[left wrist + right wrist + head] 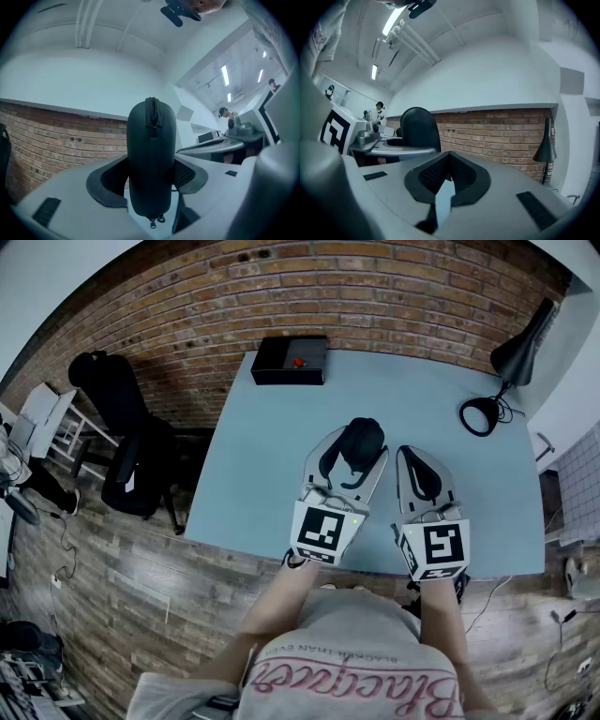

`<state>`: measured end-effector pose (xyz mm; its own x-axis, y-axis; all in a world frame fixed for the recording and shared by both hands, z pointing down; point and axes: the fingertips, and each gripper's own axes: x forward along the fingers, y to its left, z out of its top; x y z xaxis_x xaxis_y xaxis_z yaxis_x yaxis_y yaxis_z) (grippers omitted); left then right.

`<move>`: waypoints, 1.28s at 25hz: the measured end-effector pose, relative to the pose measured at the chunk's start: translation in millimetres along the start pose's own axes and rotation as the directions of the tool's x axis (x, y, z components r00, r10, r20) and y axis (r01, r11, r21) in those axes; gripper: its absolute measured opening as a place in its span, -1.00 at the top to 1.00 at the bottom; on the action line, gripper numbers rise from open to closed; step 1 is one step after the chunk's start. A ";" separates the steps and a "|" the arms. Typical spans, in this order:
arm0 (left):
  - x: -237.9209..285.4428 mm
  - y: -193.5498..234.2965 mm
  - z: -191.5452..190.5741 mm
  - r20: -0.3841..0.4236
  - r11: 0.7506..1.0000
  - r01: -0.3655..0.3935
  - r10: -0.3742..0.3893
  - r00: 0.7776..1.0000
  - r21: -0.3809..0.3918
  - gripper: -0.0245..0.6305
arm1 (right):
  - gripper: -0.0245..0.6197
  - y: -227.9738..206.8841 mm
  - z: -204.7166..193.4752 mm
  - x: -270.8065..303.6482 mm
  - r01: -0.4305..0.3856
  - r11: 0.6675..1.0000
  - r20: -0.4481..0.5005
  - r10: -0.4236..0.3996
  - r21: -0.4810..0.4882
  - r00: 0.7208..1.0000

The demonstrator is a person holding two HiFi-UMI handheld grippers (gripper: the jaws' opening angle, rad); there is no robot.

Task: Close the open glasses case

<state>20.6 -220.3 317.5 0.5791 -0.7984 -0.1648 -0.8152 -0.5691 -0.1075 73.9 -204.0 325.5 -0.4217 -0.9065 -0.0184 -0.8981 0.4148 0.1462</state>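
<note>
Black glasses case (151, 140) stands on end in left hand-held gripper (149, 180).

The right gripper (449, 158) has its jaws pressed together at the tips, with nothing between them. Beyond, at left, rises the dark glasses case (421, 129). At right, a black lamp (546, 145) stands before a brick wall (497, 133).

I count two grippers in my feed: one left gripper (359, 434) and one right gripper (413, 462). There's just one black zipped glasses case (151, 159). I see one blue worktop (262, 456), and on it one black box (290, 360) and one black desk lamp (517, 349). One black office chair (131, 446) stands beside the worktop.
</note>
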 end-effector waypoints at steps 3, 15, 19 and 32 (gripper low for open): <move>-2.5 0.3 3.3 0.002 1.000 0.009 -0.009 1.000 0.002 0.11 | 0.87 1.5 1.0 -2.1 0.003 1.000 0.005 -0.002 -0.017 1.000; -3.8 9.0 5.9 0.003 0.995 0.011 -0.010 1.000 -0.099 0.11 | 0.87 3.0 -1.5 -2.2 0.012 1.000 0.006 -0.012 0.015 1.000; -4.6 19.6 0.9 -0.023 0.974 -0.015 0.010 1.000 -0.227 0.11 | 0.87 5.5 -4.4 -3.4 0.006 1.000 -0.001 -0.006 0.016 1.000; -5.5 42.7 -15.4 -0.050 0.750 -0.049 0.021 0.999 -0.660 0.11 | 0.86 14.4 -20.4 -6.1 -0.083 0.990 -0.051 0.090 0.117 0.995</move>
<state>-17.2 -243.2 328.9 0.5612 -0.8192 -0.1179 -0.6346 -0.5174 0.5741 66.1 -194.2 347.9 -0.4938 -0.8684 0.0449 -0.8682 0.4953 0.0309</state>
